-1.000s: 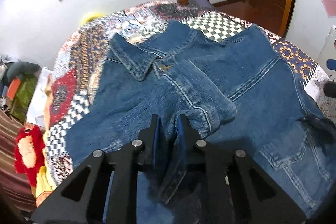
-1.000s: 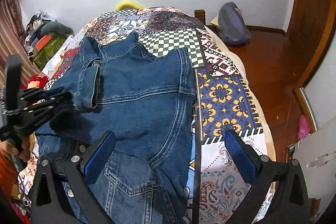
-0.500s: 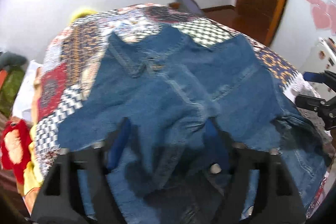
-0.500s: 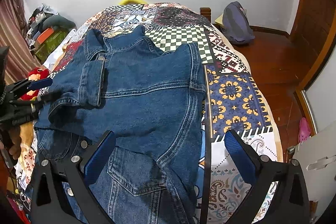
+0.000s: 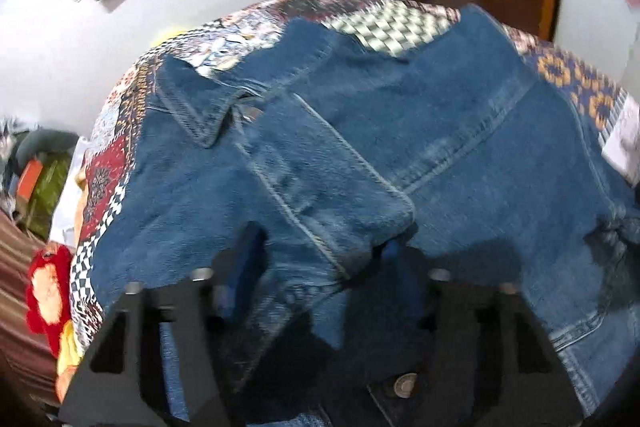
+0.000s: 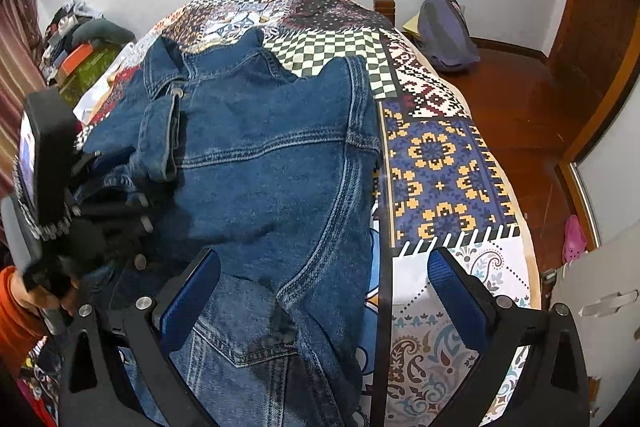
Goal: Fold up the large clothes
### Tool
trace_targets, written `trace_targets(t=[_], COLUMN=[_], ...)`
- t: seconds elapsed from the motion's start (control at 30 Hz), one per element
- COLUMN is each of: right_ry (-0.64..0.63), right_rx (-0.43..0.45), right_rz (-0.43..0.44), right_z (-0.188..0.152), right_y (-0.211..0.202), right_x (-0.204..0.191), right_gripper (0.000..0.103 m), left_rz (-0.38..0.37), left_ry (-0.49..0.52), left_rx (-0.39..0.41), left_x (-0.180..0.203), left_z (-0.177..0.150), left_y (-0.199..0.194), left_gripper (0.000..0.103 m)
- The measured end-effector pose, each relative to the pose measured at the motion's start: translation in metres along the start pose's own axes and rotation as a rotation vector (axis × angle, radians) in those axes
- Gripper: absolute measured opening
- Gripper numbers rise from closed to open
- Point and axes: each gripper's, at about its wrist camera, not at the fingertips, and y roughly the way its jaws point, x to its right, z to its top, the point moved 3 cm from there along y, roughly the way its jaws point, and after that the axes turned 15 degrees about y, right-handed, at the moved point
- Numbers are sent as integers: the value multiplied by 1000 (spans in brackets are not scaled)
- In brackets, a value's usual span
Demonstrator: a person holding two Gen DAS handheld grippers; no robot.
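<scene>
Bedroom with a patchwork quilt [image 6: 436, 155] on the bed, and the denim jacket [image 6: 272, 163] lies spread across it, sleeve cuff [image 5: 340, 195] folded onto its middle, left tongs [image 5: 320, 259] gaping around that cuff, right tongs [image 6: 324, 287] hanging wide apart over the hem, gripping nothing.

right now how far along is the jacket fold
Early. Done: one sleeve of the denim jacket lies folded across its back on the patchwork bedspread. In hand: nothing; left gripper is open over the cuff, right gripper open above the hem. Left: the jacket's far side and the lengthwise folds.
</scene>
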Motion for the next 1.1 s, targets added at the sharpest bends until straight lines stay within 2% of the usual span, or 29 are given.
trace_targets(t=[0.1,0.23,0.37,0.5,0.57,0.67,0.73,0.83,0.9,0.97,1.1], right_ry=[-24,-58,-73,-75,-71,-52,-33,-12,-6,0,21], right_rx=[2,12,19,25,18,-6,-30,-52,-74,-97,-151], right_rz=[-14,-30,-30,-28,-29,-30,-24,-35,-49,-82,-109], right_z=[-2,-1,1,2,3,4,5,5,5,5,1], right_y=[2,4,3,4,7,13,19,28,36,46,60], right_x=[-4,-12,-20,-26,-27,-26,-24,-20,-16,-10,3], right_gripper=[103,103,103,103,103,103,103,103,103,103,103], left_rz=[-38,-75,-77,-123,-173,-270,-274,-267,-248,-221,-201], left_ry=[-84,-211,-304,-417,-473,-547,-566,-581,-595,-588,-550], left_rx=[34,130,182,124,84,18,-19,-53,-41,-39,-42], left_x=[-26,-73,-122,-165,-178,-180,-177,-174,-177,-178,-179], left_z=[-1,-9,-30,-75,-102,-141,-161,-186,-197,-204,-207], left_y=[-16,-56,-88,-87,-75,-52,-40,-27,-27,-31,-36], left_gripper=[31,31,31,30,30,30,30,38,53,62,67])
